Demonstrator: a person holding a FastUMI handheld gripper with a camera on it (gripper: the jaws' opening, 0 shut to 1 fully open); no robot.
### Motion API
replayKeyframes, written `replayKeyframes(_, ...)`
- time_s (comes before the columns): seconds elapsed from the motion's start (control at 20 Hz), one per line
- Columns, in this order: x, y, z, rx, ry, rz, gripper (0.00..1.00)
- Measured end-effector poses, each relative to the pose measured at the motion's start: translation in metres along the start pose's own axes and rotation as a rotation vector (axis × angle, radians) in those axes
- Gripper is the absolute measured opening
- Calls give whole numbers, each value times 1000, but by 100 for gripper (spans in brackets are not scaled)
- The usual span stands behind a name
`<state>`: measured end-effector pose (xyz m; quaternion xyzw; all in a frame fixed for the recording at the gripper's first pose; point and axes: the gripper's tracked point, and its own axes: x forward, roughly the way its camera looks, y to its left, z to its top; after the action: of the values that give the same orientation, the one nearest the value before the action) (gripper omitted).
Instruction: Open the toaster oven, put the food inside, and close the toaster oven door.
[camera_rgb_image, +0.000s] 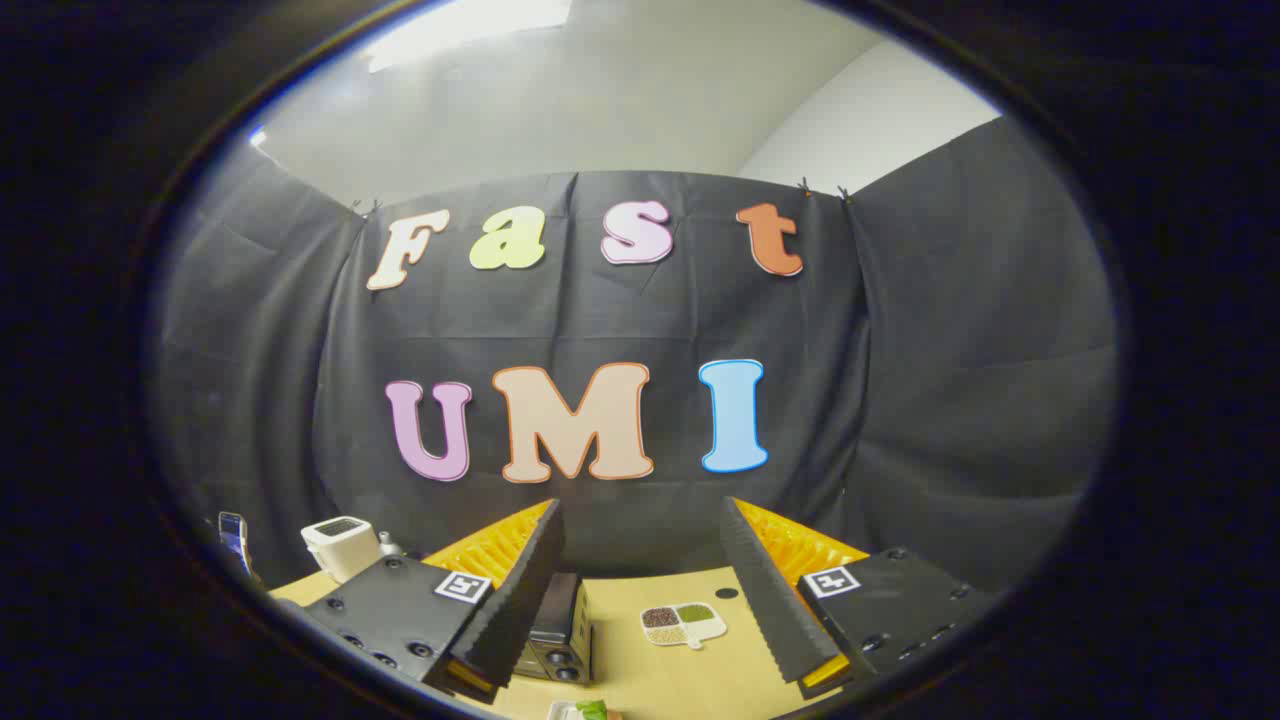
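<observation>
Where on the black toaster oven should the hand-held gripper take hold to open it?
Probably at the door's top edge, coming from the front. The hand-held gripper is open and holds nothing. The toaster oven sits on the table, partly behind the left finger; its knobs show, but the door handle is too hidden to judge.

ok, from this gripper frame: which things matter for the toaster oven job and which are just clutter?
For the job:
- toaster oven, dark, between the fingers, door looks shut
- food with something green, near the fingers' base
- gripper, fingers wide apart, holding nothing

Lying about:
- divided dish with grains, on the table
- white appliance, beyond the left finger
- small device, far left
</observation>
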<state>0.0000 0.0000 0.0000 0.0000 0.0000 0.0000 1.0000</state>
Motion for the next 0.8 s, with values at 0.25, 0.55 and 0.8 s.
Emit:
replayKeyframes(0.25,-8,-10,-2,-15,6,-32,97)
replayKeyframes(0.55,-10,-3,-6,-22,37,-46,97)
replayKeyframes(0.8,-13,8,-10,-50,57,-75,97)
